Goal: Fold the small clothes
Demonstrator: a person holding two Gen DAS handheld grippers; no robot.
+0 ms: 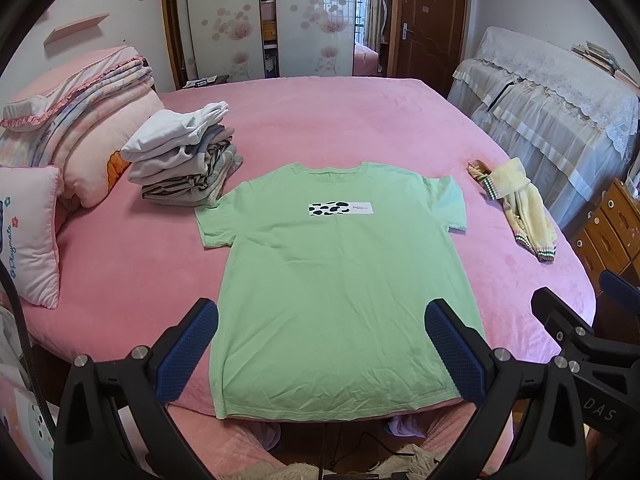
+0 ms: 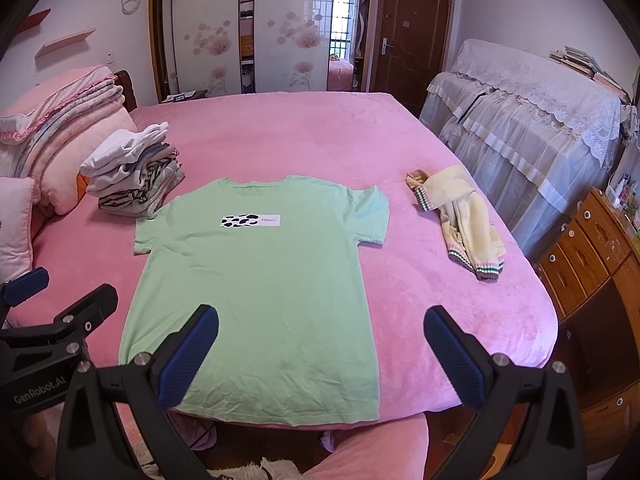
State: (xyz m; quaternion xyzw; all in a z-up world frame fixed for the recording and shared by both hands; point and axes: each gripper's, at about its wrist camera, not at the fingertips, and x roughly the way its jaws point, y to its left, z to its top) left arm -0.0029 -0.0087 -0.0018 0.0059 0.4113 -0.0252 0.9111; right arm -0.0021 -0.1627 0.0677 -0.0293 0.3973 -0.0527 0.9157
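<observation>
A light green T-shirt [image 1: 340,280] [image 2: 260,288] with a cow-spot chest patch lies flat, face up, on the pink bed [image 1: 320,120] [image 2: 300,136], hem at the near edge. My left gripper [image 1: 320,320] hovers open above the hem, holding nothing. My right gripper [image 2: 320,324] is open too, above the shirt's lower right corner and the bare bed beside it. Each gripper shows at the edge of the other's view. A crumpled yellow garment [image 1: 516,204] [image 2: 464,216] with striped cuffs lies to the shirt's right.
A stack of folded clothes [image 1: 184,156] [image 2: 132,172] sits left of the shirt's collar. Pillows and a folded quilt [image 1: 80,120] fill the left side. A lace-covered cabinet [image 1: 560,92] and wooden drawers [image 2: 592,248] stand right of the bed.
</observation>
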